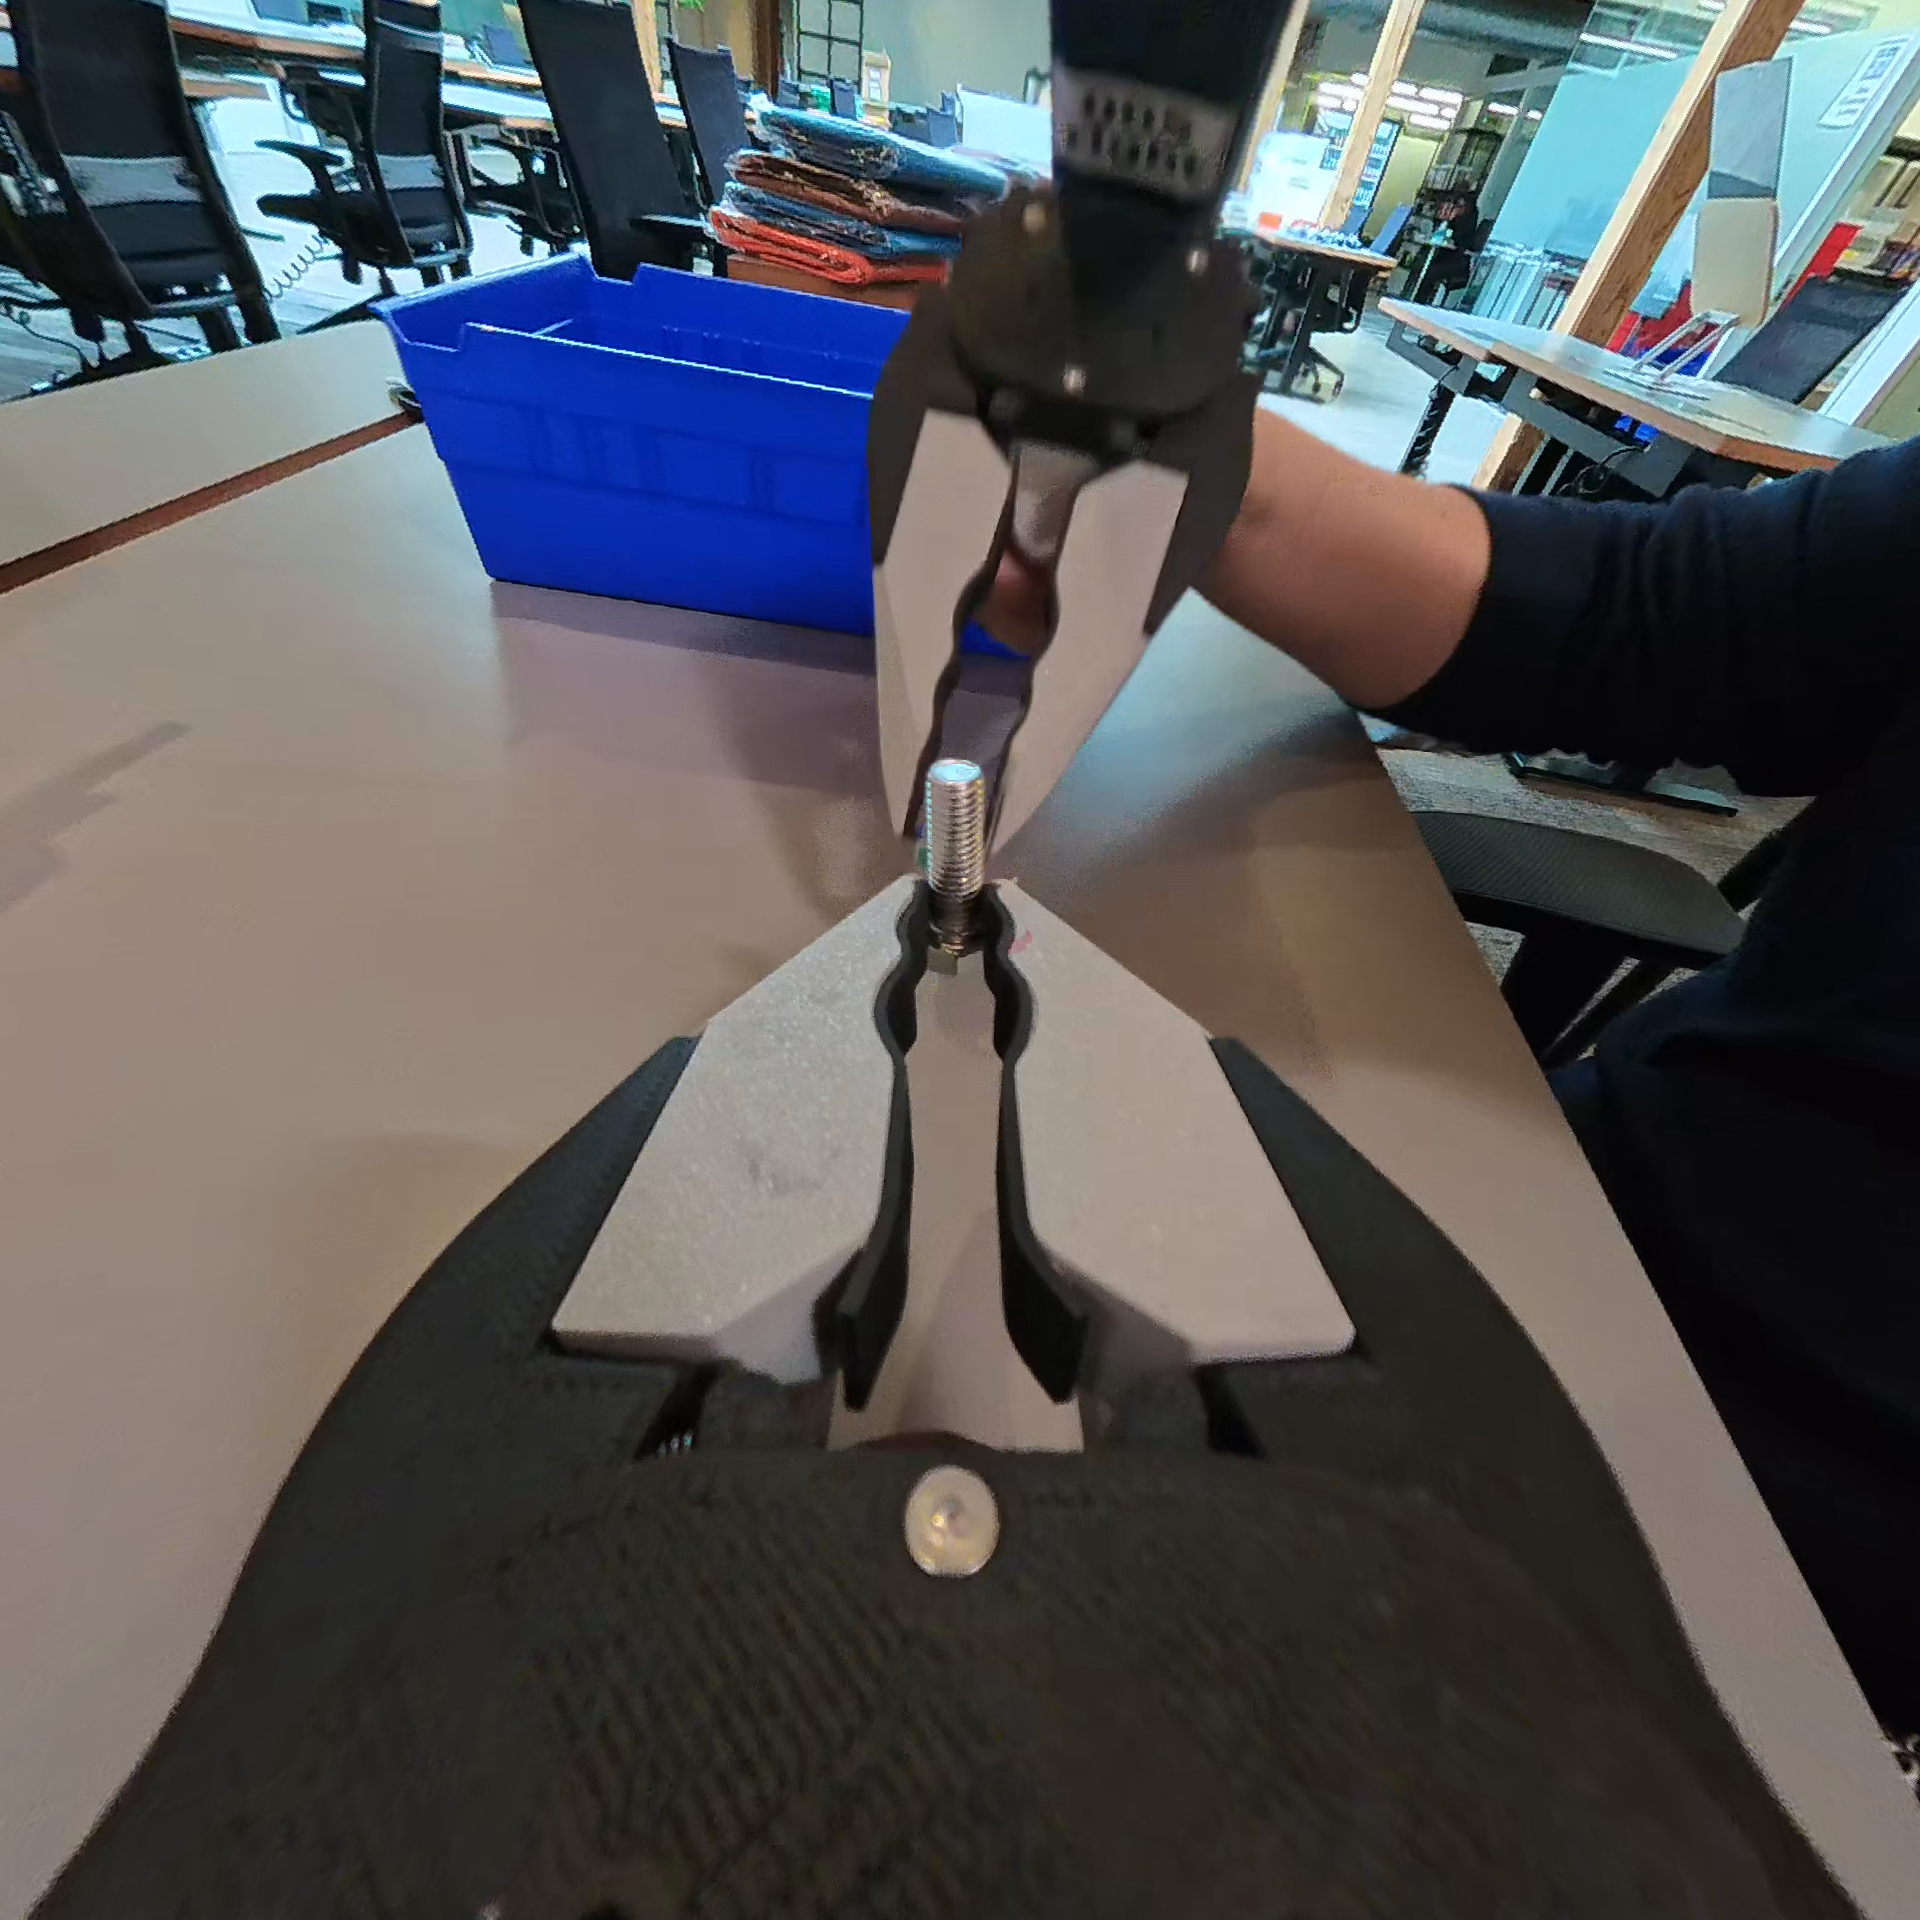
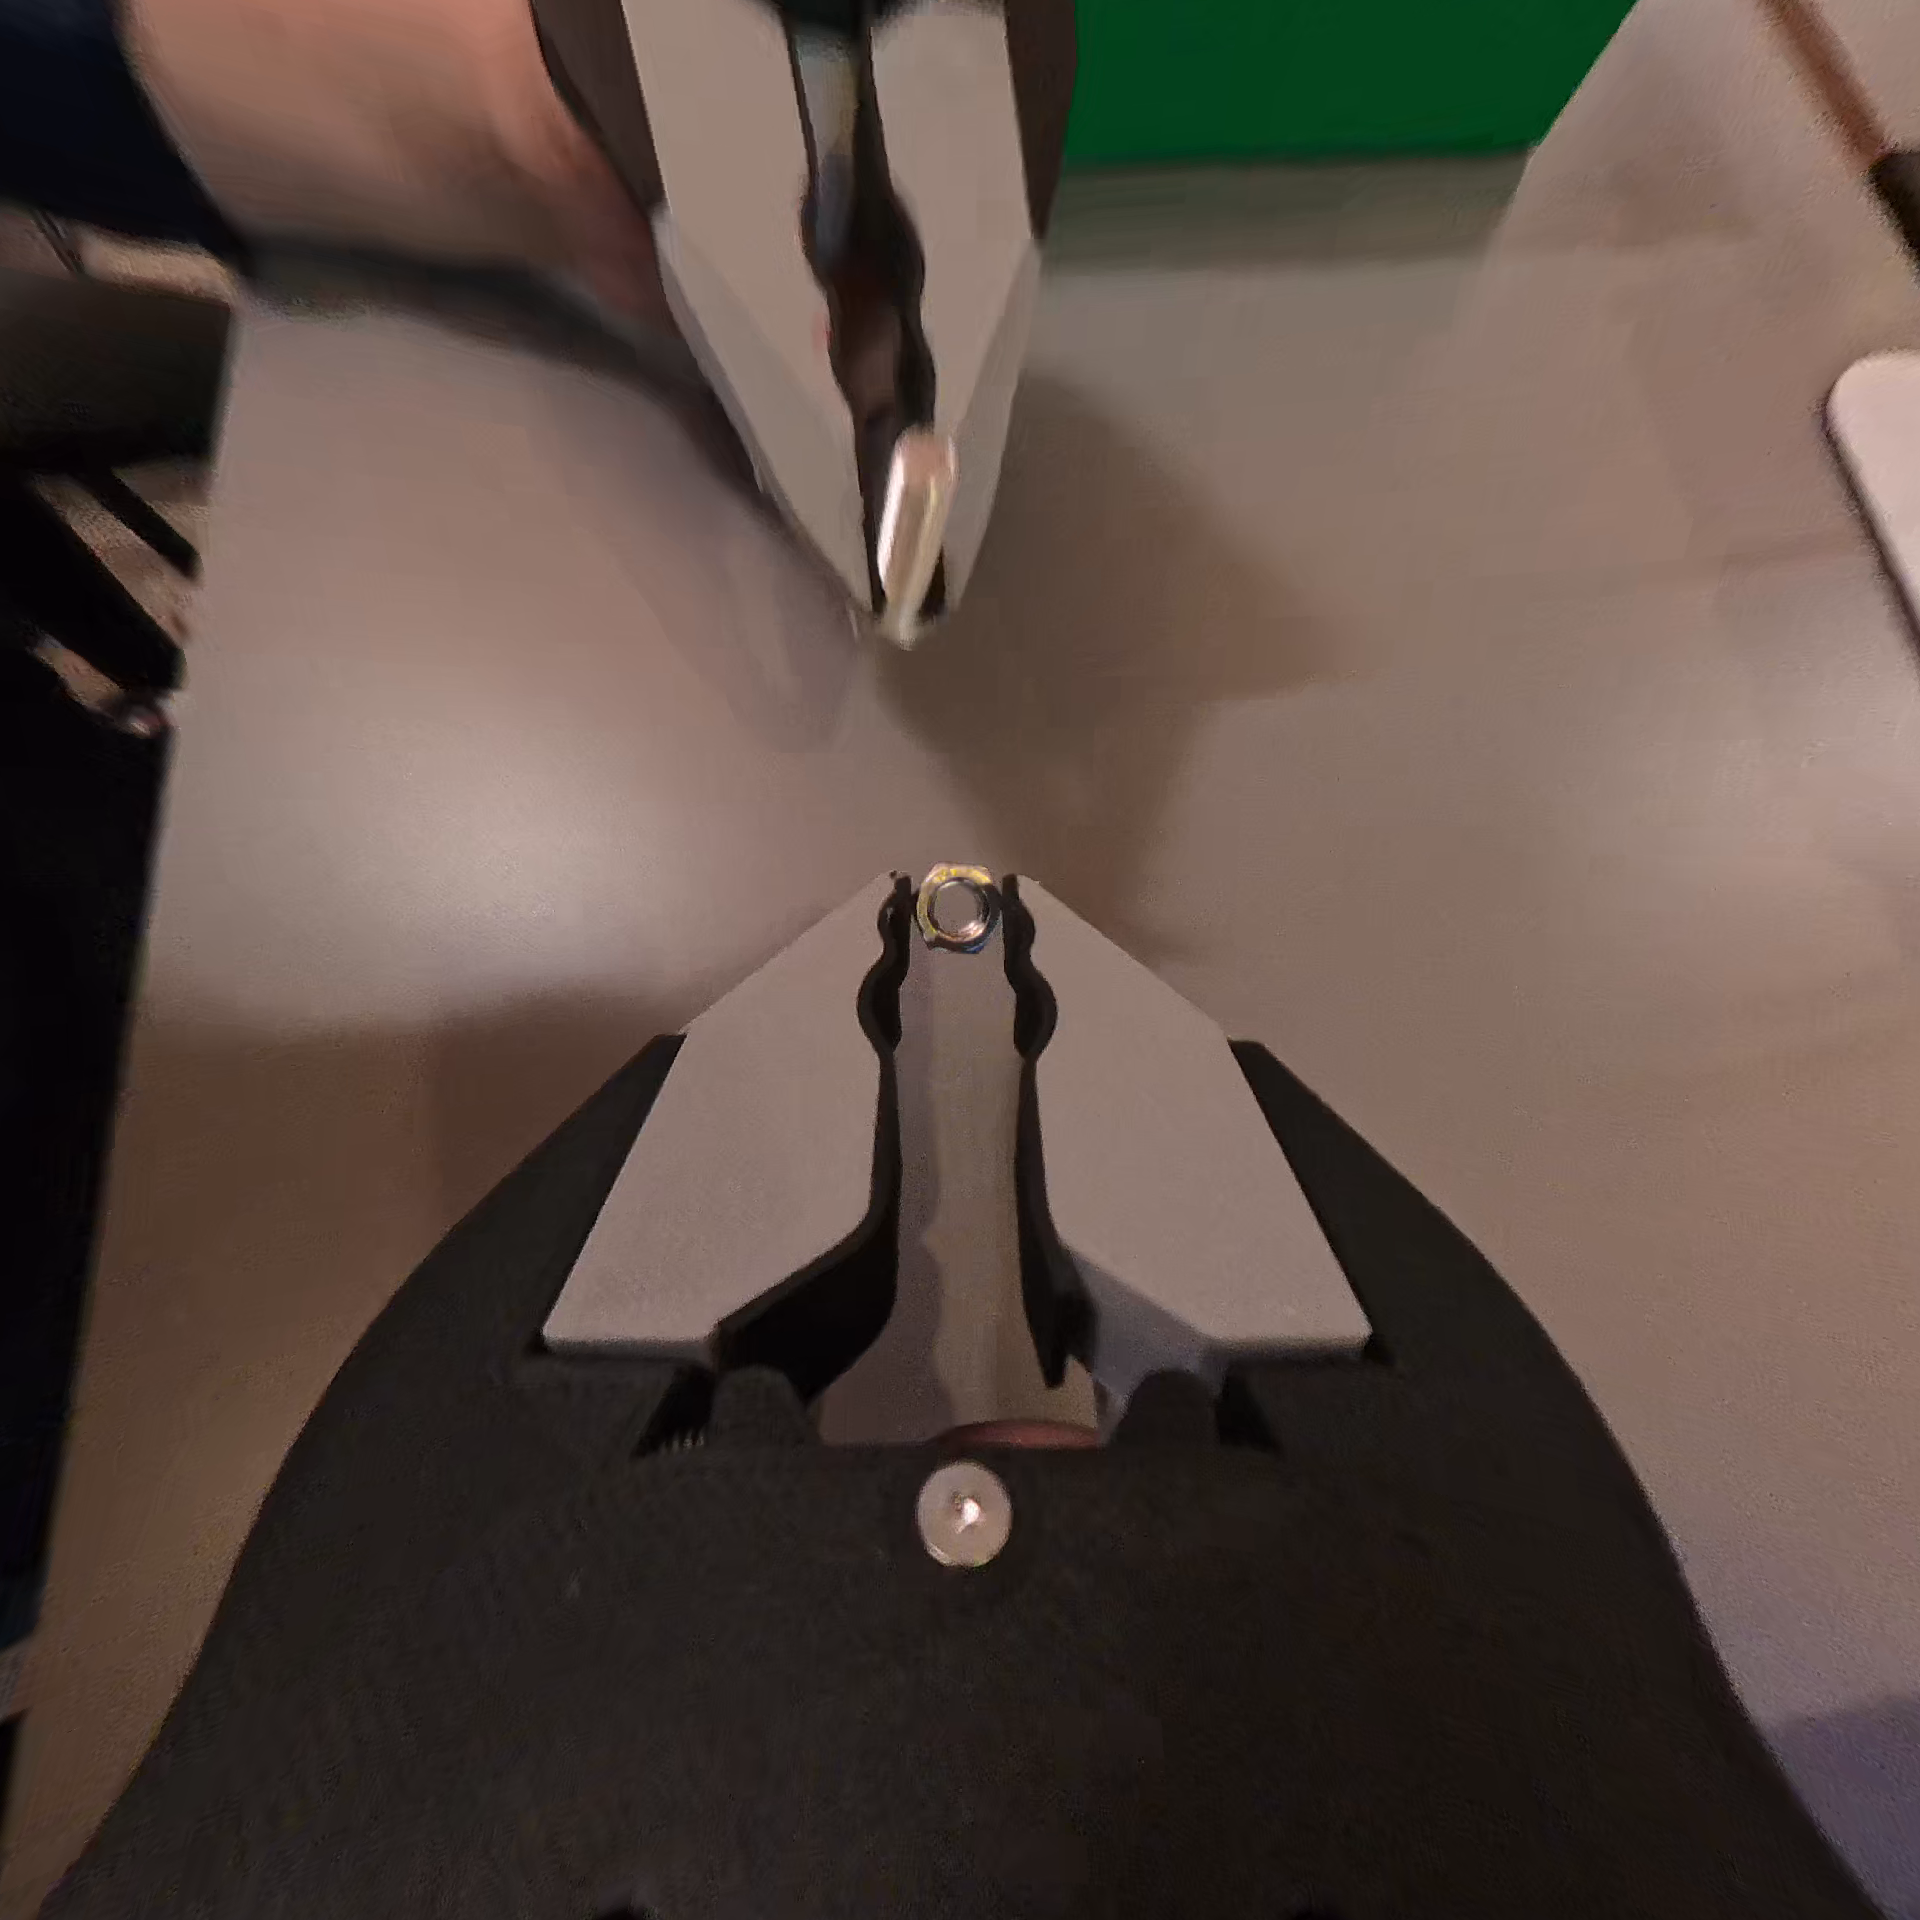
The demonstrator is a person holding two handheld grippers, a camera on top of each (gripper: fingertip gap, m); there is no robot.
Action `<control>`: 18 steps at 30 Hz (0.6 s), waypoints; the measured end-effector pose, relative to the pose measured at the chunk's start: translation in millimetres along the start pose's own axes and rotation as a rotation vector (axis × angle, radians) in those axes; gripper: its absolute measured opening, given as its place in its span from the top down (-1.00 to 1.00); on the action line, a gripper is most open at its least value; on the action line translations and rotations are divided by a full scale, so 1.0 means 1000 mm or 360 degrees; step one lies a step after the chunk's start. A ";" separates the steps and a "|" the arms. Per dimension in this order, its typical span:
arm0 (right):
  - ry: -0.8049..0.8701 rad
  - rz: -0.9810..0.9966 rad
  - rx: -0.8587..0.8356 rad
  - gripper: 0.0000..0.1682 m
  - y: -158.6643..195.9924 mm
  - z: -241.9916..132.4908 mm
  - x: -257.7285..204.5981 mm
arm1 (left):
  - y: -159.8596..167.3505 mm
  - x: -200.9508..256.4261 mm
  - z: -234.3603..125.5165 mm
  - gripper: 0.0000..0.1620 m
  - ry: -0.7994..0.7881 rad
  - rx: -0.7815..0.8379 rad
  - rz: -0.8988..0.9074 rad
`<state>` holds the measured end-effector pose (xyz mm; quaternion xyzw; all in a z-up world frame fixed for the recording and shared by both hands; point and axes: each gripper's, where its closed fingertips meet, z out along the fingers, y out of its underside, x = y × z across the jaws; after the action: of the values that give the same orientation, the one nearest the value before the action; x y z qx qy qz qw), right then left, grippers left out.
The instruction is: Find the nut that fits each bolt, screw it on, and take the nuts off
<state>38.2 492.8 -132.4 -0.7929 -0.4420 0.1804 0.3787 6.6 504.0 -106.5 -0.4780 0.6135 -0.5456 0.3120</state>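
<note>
In the left wrist view my left gripper [image 1: 954,925] is shut on a silver bolt [image 1: 954,826] by its head end, threaded shaft pointing up above the grey table [image 1: 416,831]. The right gripper [image 1: 951,831] hangs point-down just behind the bolt. In the right wrist view my right gripper [image 2: 958,906] is shut on a small silver hex nut [image 2: 957,906], its hole facing the camera. The left gripper [image 2: 906,613] with the bolt [image 2: 914,535] shows blurred, a short way ahead, apart from the nut.
A blue plastic bin [image 1: 644,436] stands on the table behind the grippers. A person's forearm in a dark sleeve [image 1: 1558,603] reaches in from the right. Office chairs and desks fill the background. A pale flat object [image 2: 1881,457] lies at the right edge. Across from one pair of fingers to the other is roughly 5 cm.
</note>
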 end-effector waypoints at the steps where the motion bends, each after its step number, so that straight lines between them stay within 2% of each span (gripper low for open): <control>1: -0.0001 -0.0001 0.0045 0.83 -0.011 -0.007 -0.001 | 0.000 0.001 0.001 0.91 0.0003 -0.0003 0.0009; 7: -0.0058 -0.0145 0.0083 0.83 -0.060 -0.021 -0.020 | 0.000 0.006 0.005 0.91 0.0018 -0.0009 0.0049; 18: -0.0047 -0.0240 -0.0137 0.83 -0.069 -0.007 -0.016 | 0.001 0.008 0.005 0.91 -0.0002 -0.0026 0.0117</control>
<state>-4.6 498.6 -76.3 -0.7701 -0.5134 0.1438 0.3501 7.9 494.9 -107.2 -0.4581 0.6348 -0.5285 0.3285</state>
